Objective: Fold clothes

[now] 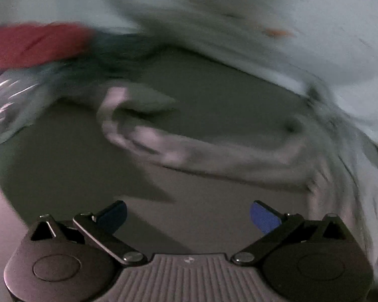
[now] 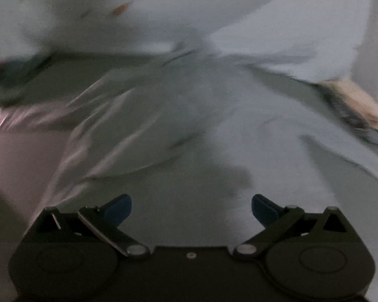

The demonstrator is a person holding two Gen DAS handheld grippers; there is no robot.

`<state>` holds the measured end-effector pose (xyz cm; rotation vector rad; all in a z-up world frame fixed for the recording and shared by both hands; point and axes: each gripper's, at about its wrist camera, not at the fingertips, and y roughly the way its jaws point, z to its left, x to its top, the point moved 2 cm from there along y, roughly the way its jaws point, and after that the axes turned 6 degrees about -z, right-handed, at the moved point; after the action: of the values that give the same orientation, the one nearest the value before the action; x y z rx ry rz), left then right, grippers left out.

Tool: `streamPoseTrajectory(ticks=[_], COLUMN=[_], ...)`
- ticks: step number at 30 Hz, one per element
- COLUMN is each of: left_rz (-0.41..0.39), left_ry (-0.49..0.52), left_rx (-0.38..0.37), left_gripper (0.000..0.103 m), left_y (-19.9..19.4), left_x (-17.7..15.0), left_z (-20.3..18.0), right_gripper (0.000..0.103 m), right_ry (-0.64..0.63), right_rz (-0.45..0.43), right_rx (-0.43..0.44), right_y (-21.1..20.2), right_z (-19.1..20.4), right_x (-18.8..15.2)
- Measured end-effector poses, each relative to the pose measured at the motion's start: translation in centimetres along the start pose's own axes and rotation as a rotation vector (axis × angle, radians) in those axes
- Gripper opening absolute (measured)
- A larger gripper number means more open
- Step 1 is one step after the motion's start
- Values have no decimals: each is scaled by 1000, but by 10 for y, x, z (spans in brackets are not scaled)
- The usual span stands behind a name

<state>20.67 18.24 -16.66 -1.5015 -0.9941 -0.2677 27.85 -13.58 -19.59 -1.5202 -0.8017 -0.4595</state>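
Left gripper (image 1: 188, 216): we see jaws spread wide, nothing between them. Right gripper (image 2: 191, 209): jaws likewise wide, empty. Pale crumpled garment (image 2: 163, 115) lies ahead on the grey surface (image 1: 63, 171); red cloth (image 1: 35, 42) far left, blurred

grey surface (image 1: 209, 95), blurred; crinkled plastic (image 1: 5, 93) at left.

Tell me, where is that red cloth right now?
The red cloth lies at the upper left of the left wrist view, beside a dark garment; in the right wrist view only a sliver shows at the left edge.
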Motion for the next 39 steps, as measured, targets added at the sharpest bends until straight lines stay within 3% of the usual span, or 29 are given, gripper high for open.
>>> streamPoseTrajectory(ticks=[2, 5, 9, 10, 12, 14, 15, 18, 21, 23, 24, 27, 30, 31, 33, 34, 35, 39], left_rz=[-27, -74, -58, -46, -22, -26, -45, -135, -263, -343, -338, -227, -26, 1, -15, -38, -61, -125], left_ry=[-13, -2, -15, 4, 41, 29, -8, -176, -304, -329, -307, -182, -262, -296, -327, -309, -290, -198], left_rx=[4, 23, 46, 66, 106, 170, 186, 100, 3, -60, -45, 51, 102, 113, 103, 110, 117, 98], left_gripper=[102, 102, 102, 98, 75, 31, 20, 13, 12, 14, 14, 20, 27, 30, 47, 74, 90, 90], left_y=[12, 35, 116, 133, 167, 182, 209, 163, 86, 32, 26, 13, 29, 31, 14, 6, -1, -9], left_x=[21, 51, 99, 106, 121, 129, 145, 149, 147, 131, 126, 71, 15, 7, 1, 4, 7, 32], left_z=[20, 45, 63, 59, 50, 47, 31, 50, 70, 85, 81, 88, 105, 109, 116, 116, 115, 98], right_gripper=[103, 103, 103, 103, 103, 103, 103, 103, 103, 103, 103, 103, 103, 103, 103, 103, 103, 103], right_ry=[-64, -148, -7, 43, 93, 116, 109, 96, 117, 135, 142, 143, 139, 138, 138, 137, 137, 141], right_rz=[22, 13, 54, 71, 86, 96, 98, 101, 99, 99, 99, 94, 85, 87, 94, 95, 92, 74], right_rx=[26, -5, 1, 7, 9, 4, -2, -16, -15, -11, -11, -9, -3, -4, -15, -20, -21, -19], right_y=[5, 11, 20, 22, 23, 23, 24, 27, 29, 30, 30, 30, 30, 30, 30, 30, 30, 30], right_z=[30, 48, 38, 33, 29, 28, 30, 33, 31, 29, 29, 29, 29, 29, 31, 32, 32, 32], right_x=[0, 8, 14, 13, 11, 10, 11, 14, 14, 13, 13, 14, 13, 13, 14, 15, 14, 12])
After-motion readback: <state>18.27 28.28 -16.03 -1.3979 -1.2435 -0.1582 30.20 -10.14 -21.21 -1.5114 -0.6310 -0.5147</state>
